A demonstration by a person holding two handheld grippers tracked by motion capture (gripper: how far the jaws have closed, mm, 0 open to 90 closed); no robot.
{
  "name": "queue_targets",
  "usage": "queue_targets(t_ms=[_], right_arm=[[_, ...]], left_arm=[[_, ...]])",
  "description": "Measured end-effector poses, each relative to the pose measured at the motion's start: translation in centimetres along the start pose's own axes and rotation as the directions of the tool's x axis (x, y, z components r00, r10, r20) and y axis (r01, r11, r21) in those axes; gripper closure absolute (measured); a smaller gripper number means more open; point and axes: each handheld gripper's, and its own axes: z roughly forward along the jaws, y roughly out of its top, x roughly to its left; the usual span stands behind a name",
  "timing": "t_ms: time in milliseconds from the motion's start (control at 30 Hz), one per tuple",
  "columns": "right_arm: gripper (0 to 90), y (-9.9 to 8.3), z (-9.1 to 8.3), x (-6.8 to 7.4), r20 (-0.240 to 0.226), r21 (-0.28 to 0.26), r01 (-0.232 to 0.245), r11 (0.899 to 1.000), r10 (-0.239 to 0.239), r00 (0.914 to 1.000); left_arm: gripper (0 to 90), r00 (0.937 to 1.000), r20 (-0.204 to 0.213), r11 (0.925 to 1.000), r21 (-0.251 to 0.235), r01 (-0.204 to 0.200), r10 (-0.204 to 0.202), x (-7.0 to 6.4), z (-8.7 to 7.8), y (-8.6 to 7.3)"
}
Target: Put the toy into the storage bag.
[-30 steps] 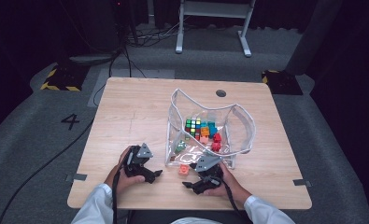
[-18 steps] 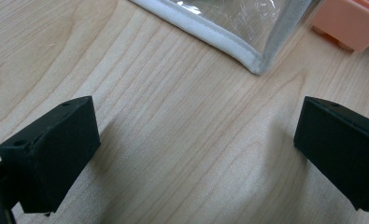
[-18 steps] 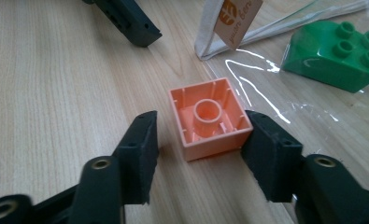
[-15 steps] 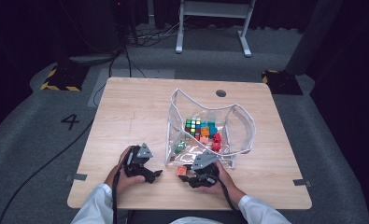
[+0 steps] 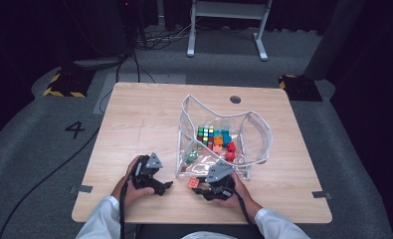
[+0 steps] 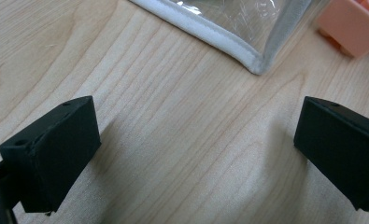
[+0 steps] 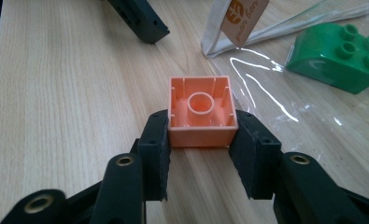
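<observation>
An orange square block (image 7: 201,109) lies hollow side up on the wooden table (image 5: 134,119), and my right gripper (image 7: 201,133) is shut on its two sides. From above, the block (image 5: 193,182) sits just left of the right gripper (image 5: 200,187), near the front corner of a clear bag (image 5: 256,132). My left gripper (image 5: 165,187) rests on the table to the left. Its jaws are wide open over bare wood (image 6: 196,135). The bag's white-trimmed corner (image 6: 254,65) and the orange block (image 6: 350,23) lie ahead of it.
The clear bag holds a colour cube (image 5: 205,134) and several bright blocks, among them a green studded brick (image 7: 336,53) under the plastic. A brown tag (image 7: 244,16) hangs at the bag's corner. A round grommet (image 5: 235,99) sits near the table's far edge.
My right gripper has slid left up to the orange block and now clamps it. The left gripper has stayed in place.
</observation>
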Motion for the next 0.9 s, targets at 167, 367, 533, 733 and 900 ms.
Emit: queue_targets(t_ms=[167, 367, 533, 733, 900], right_arm=[[59.1, -0.4, -1.1, -0.3, -0.013, -0.015, 0.034, 0.999, -0.034, 0.9993], [59.0, -1.6, -2.7, -0.7, -0.010, -0.004, 0.037, 0.999, -0.037, 0.9993], [59.1, -2.4, -4.3, -1.2, -0.015, -0.018, 0.045, 0.999, -0.045, 0.9989], [59.1, -3.4, -5.9, -1.3, 0.003, -0.020, 0.027, 0.999, -0.027, 0.9996], [59.1, -4.5, -7.9, -1.5, 0.032, -0.006, -0.034, 0.999, 0.035, 0.9989]], left_arm=[[0.4, 1.0000, 0.000, 1.0000, 0.000, 0.000, 0.000, 0.0, 0.0, 0.0], [0.4, 1.0000, 0.000, 1.0000, 0.000, 0.001, -0.001, 0.0, 0.0, 0.0], [0.4, 1.0000, 0.001, 1.0000, 0.000, 0.002, -0.002, 0.0, 0.0, 0.0], [0.4, 1.0000, 0.001, 1.0000, 0.000, 0.002, -0.002, 0.0, 0.0, 0.0], [0.4, 1.0000, 0.001, 1.0000, 0.000, 0.002, -0.002, 0.0, 0.0, 0.0]])
